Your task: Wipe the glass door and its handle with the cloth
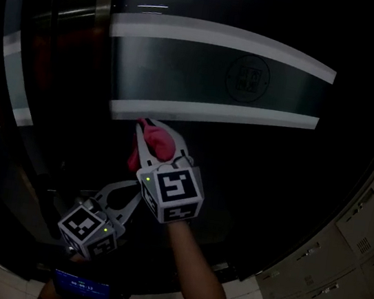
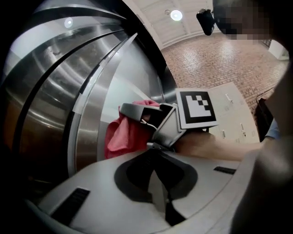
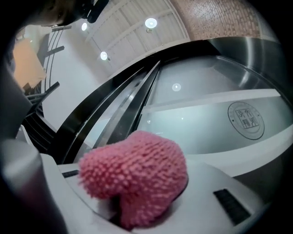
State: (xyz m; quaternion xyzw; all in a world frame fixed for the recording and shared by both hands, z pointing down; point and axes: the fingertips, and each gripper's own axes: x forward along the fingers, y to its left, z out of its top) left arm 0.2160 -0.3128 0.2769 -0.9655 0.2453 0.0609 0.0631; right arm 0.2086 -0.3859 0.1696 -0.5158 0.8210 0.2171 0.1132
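A pink nubby cloth [image 1: 157,141] is pressed against the dark glass door [image 1: 253,169], just under its frosted band [image 1: 219,77]. My right gripper [image 1: 160,133] is shut on the cloth. In the right gripper view the cloth [image 3: 137,180] fills the gap between the jaws of the right gripper [image 3: 137,203], with the band [image 3: 206,123] and a round logo [image 3: 246,119] beyond. My left gripper [image 1: 131,199] hangs lower left, off the glass. Its jaws meet with nothing between them [image 2: 158,178]. The left gripper view shows the cloth [image 2: 123,137] beside a steel door upright [image 2: 87,132]. I cannot make out a handle.
Grey lockers [image 1: 349,274] stand to the right of the door. A steel upright [image 1: 103,0] and a dark curved frame [image 1: 2,83] border the glass on the left. A small lit screen [image 1: 80,284] shows at the bottom edge.
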